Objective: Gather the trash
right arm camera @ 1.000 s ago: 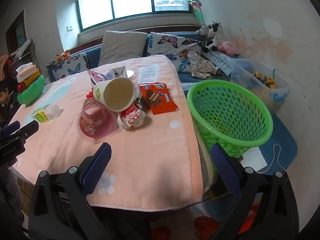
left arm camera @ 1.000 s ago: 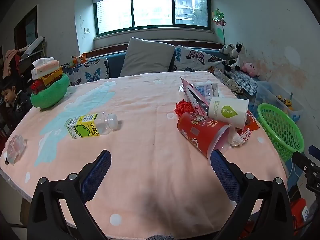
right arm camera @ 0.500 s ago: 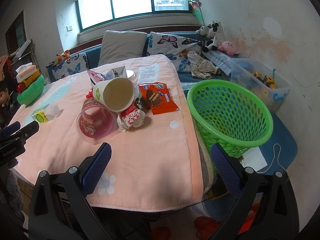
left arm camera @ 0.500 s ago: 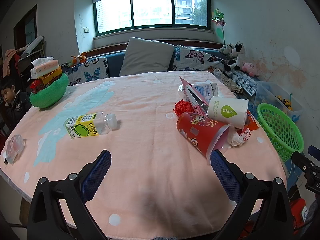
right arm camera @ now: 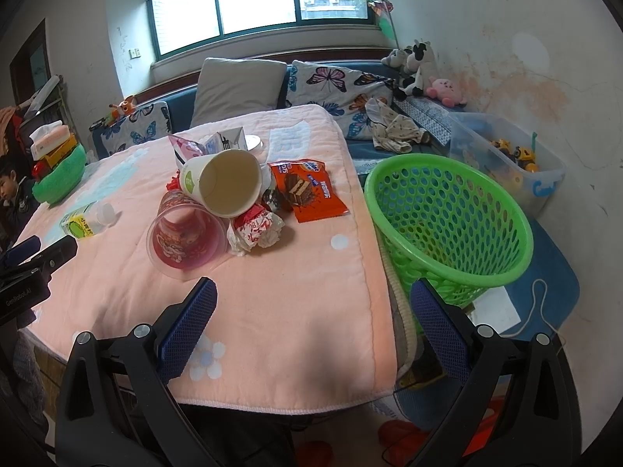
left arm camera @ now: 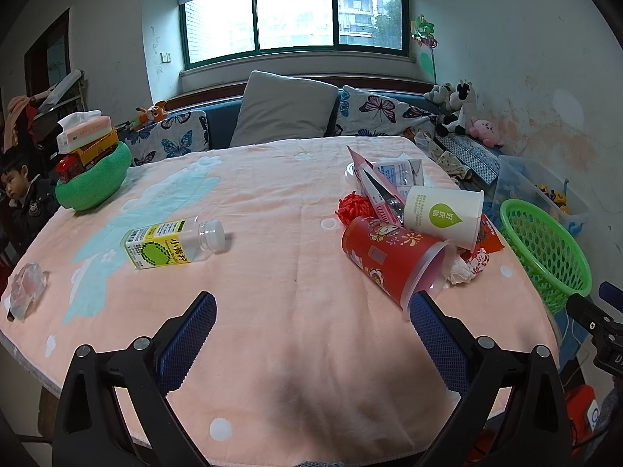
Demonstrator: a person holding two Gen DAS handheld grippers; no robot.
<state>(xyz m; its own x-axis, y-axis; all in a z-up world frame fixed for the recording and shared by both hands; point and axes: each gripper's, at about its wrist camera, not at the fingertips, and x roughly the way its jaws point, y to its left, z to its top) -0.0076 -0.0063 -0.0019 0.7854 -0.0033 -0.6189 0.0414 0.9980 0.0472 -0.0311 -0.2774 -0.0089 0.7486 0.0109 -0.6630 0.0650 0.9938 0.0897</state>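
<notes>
A heap of trash lies on the pink tablecloth: a red plastic cup (left arm camera: pixel 391 257) (right arm camera: pixel 187 233) on its side, a white paper cup (left arm camera: pixel 444 212) (right arm camera: pixel 222 183), a crumpled wrapper (right arm camera: pixel 255 229), an orange snack packet (right arm camera: pixel 309 190) and torn cartons (left arm camera: pixel 389 173). A plastic bottle (left arm camera: pixel 173 243) with a yellow label lies apart to the left. A green mesh basket (right arm camera: pixel 447 225) (left arm camera: pixel 545 249) stands off the table's right edge. My left gripper (left arm camera: pixel 311 311) is open over the near cloth, holding nothing. My right gripper (right arm camera: pixel 311 307) is open near the table's right edge, empty.
A green bowl with a toy truck and tissue box (left arm camera: pixel 91 163) sits at the far left. A clear crumpled wrapper (left arm camera: pixel 25 288) lies at the left edge. A child (left arm camera: pixel 23 198) sits left of the table. A sofa with cushions (left arm camera: pixel 284 116) and a toy bin (right arm camera: pixel 506 159) lie beyond.
</notes>
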